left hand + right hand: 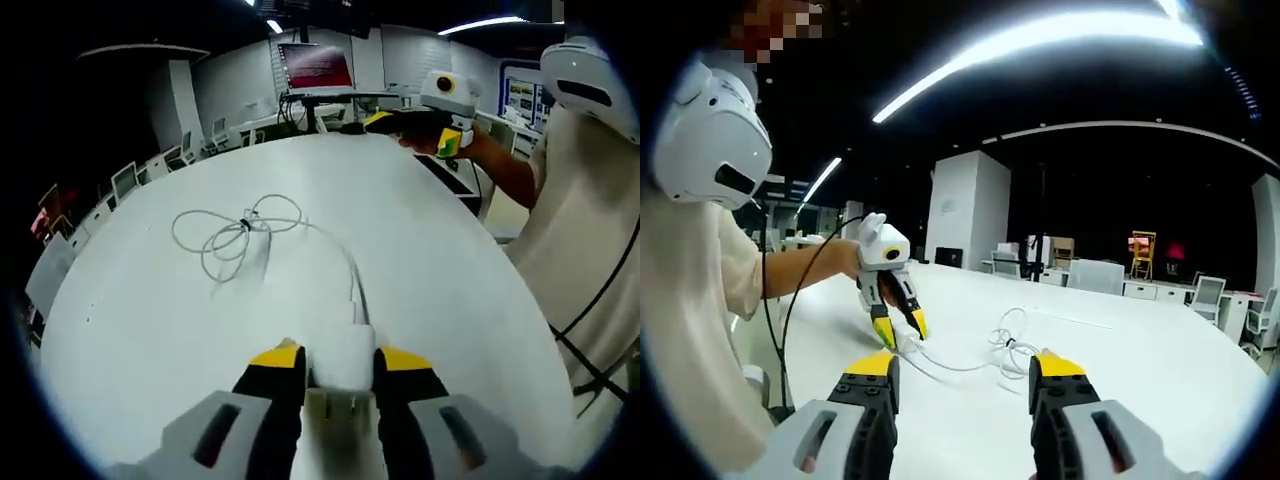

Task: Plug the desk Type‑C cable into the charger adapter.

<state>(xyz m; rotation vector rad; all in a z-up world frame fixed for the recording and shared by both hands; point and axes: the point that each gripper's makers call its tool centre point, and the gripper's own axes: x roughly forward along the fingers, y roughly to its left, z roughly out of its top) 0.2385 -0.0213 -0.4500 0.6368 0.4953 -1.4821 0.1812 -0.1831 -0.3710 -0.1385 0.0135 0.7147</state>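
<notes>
White charger adapter [342,362] in left claw [340,372], cable [240,233] plugged, coiled

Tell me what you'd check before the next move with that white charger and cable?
1. Charger held between the left gripper jaws: ok.
2. Cable in sight on the white table, part coiled: ok.
3. Cable running up to the charger: ok.
4. Plug fully seated in the charger: cannot tell.
5. Right gripper jaws open and empty: ok.
6. Right gripper close to the cable: not ok, it hangs above the table, apart from it.
</notes>
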